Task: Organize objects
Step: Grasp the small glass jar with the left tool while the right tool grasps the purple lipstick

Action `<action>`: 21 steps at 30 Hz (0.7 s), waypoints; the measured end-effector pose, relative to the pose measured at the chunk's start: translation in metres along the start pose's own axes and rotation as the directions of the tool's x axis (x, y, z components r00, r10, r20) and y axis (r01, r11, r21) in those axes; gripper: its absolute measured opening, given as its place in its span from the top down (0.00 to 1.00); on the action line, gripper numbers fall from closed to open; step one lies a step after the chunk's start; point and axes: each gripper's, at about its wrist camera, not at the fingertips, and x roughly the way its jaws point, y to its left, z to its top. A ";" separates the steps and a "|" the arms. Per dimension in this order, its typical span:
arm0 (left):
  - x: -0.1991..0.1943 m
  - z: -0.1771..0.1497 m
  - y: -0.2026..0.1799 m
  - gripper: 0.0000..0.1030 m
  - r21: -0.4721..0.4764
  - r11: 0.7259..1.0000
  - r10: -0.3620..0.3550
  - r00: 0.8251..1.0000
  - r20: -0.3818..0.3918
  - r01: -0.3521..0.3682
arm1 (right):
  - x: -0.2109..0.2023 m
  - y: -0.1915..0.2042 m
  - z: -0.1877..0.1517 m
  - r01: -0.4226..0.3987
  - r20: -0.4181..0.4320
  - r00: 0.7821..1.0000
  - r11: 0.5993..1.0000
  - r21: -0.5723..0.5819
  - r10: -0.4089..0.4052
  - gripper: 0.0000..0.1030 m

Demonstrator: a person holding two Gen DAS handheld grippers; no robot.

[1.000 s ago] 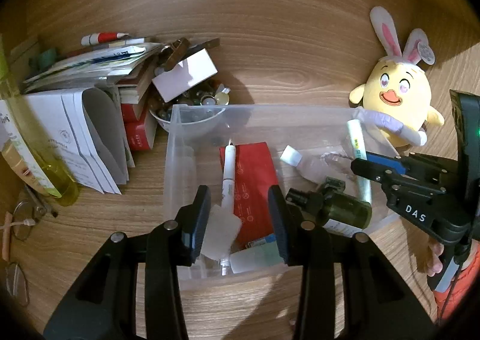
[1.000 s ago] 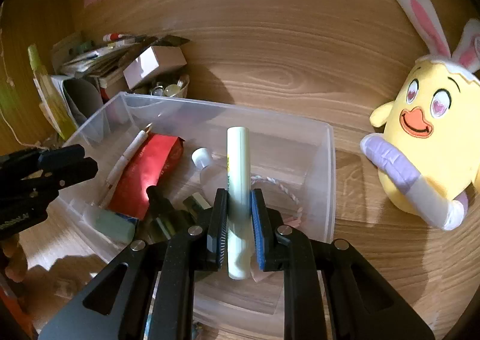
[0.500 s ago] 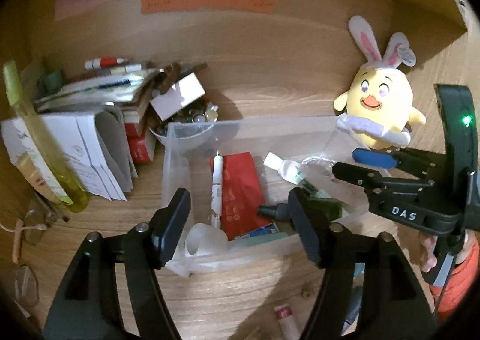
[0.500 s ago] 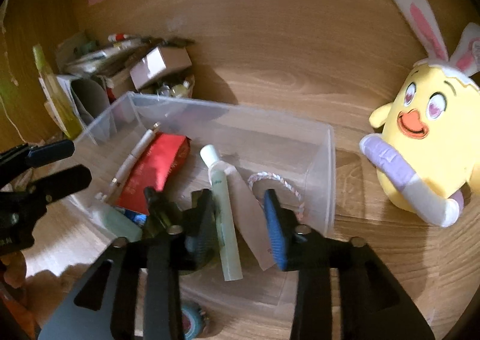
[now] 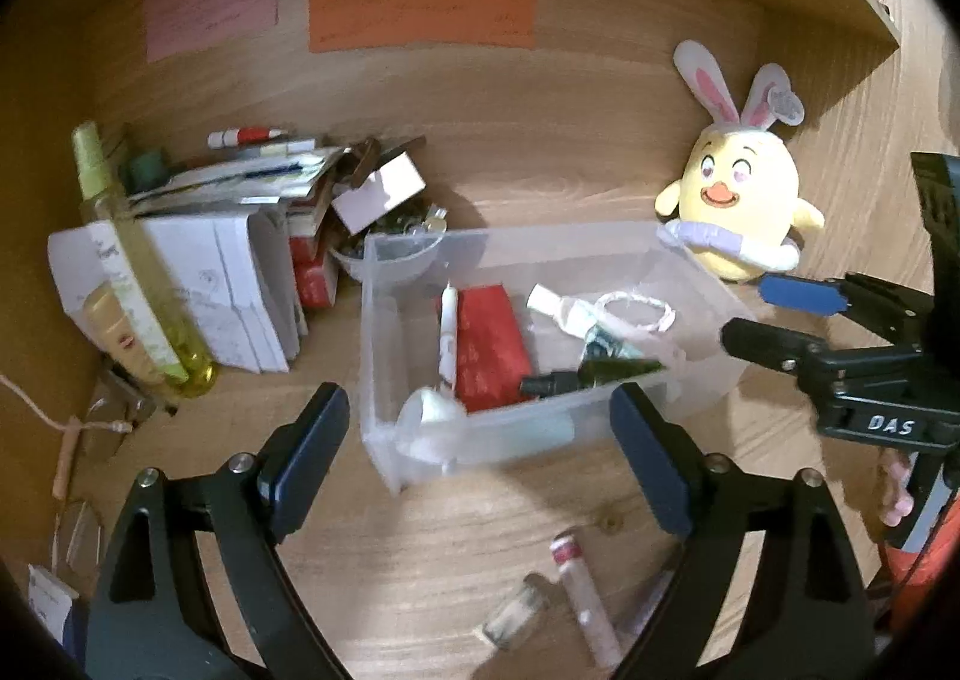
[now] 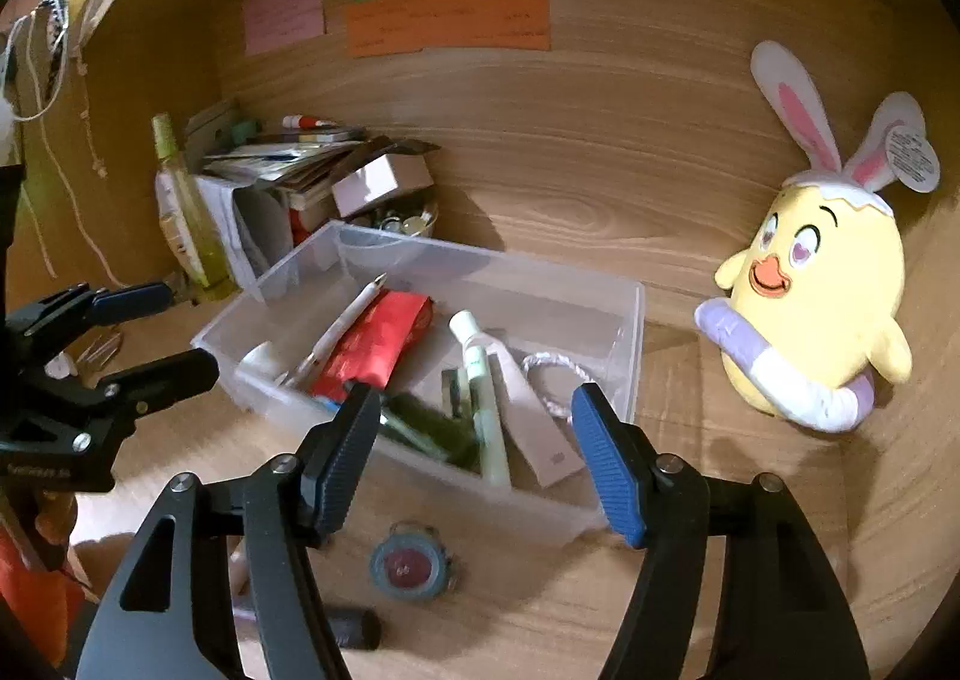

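Observation:
A clear plastic bin stands mid-desk. It holds a red packet, a white pen, a pale green tube, a dark green bottle and a white cord loop. My left gripper is open and empty, just in front of the bin. My right gripper is open and empty, above the bin's near right corner.
A small tube, a small jar, a round tin and a dark cap lie in front of the bin. A yellow bunny plush sits right. Papers, boxes and a yellow bottle crowd the left.
My right gripper opened and let the pale green tube drop into the bin. Both grippers opened wider and pulled back from the bin towards the desk's front.

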 end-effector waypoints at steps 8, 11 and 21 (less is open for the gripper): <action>0.000 -0.032 0.005 0.13 -0.010 1.000 0.013 0.997 -0.073 -0.014 | -0.009 0.007 -0.030 -0.023 -0.041 0.999 0.999 0.029 0.024 0.39; 0.003 -0.045 0.006 0.13 0.002 0.999 0.032 0.994 -0.105 -0.032 | -0.003 0.013 -0.045 -0.048 -0.086 0.995 0.997 0.060 0.053 0.39; 0.009 -0.084 0.017 0.13 -0.031 0.999 0.023 0.981 -0.192 -0.030 | 0.017 0.045 -0.086 -0.085 -0.186 0.976 0.981 0.173 0.117 0.39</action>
